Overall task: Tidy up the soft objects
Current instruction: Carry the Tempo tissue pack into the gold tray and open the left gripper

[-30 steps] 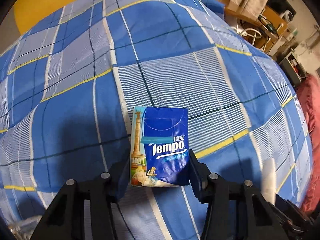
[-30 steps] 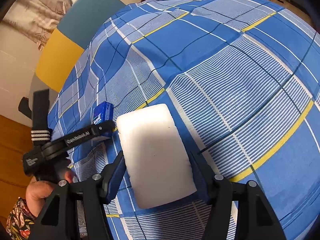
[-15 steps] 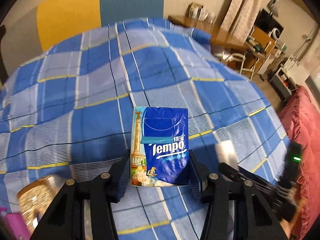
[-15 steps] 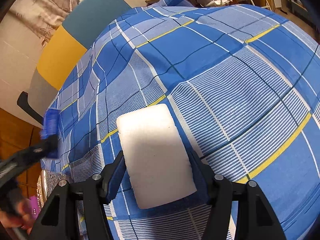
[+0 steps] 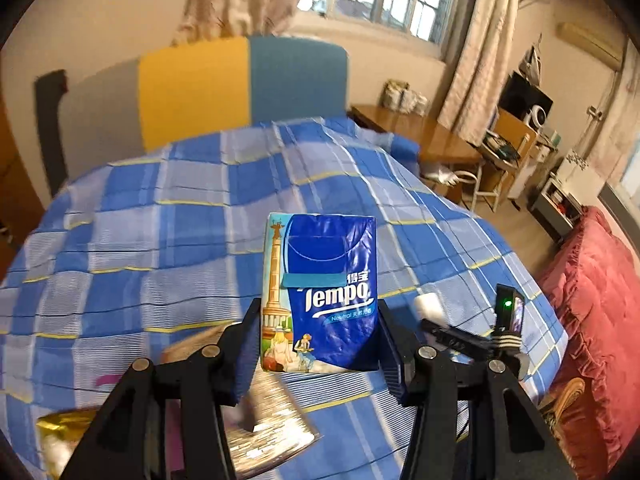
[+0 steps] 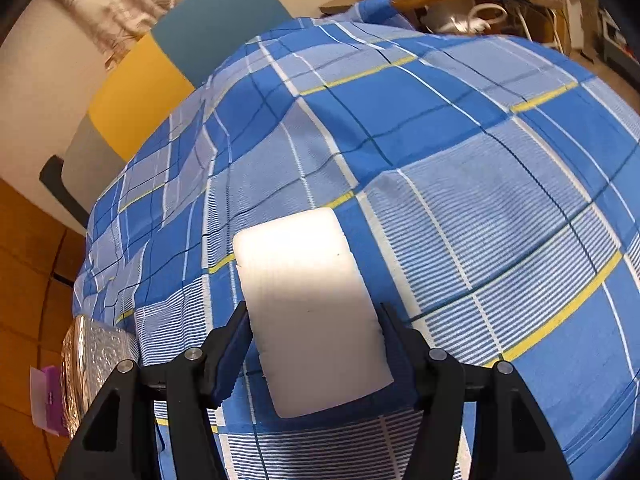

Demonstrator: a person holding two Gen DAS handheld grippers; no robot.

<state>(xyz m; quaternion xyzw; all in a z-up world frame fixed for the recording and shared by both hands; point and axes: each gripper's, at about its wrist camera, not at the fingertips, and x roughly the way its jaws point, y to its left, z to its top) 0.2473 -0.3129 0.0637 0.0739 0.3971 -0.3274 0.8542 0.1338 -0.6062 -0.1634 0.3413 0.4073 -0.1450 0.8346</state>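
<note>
My left gripper [image 5: 318,344] is shut on a blue Tempo tissue pack [image 5: 320,292] and holds it upright, well above the blue checked bed [image 5: 160,240]. My right gripper [image 6: 316,340] is shut on a white foam block [image 6: 308,304] and holds it just above the bed [image 6: 500,220]. In the left wrist view the right gripper's fingers [image 5: 448,334] show low at the right, with the white block [image 5: 426,305] between them.
A silver embossed tray [image 6: 90,364] sits at the bed's left edge beside a purple packet [image 6: 48,396]; the tray [image 5: 272,432] and a gold foil item [image 5: 60,436] show under my left gripper. A yellow and teal headboard [image 5: 240,84], a wooden desk [image 5: 420,136] and red bedding [image 5: 592,300] stand around.
My left gripper has risen and tilted up with the tissue pack, so the room and headboard now show. My right gripper has lifted slightly with the white block.
</note>
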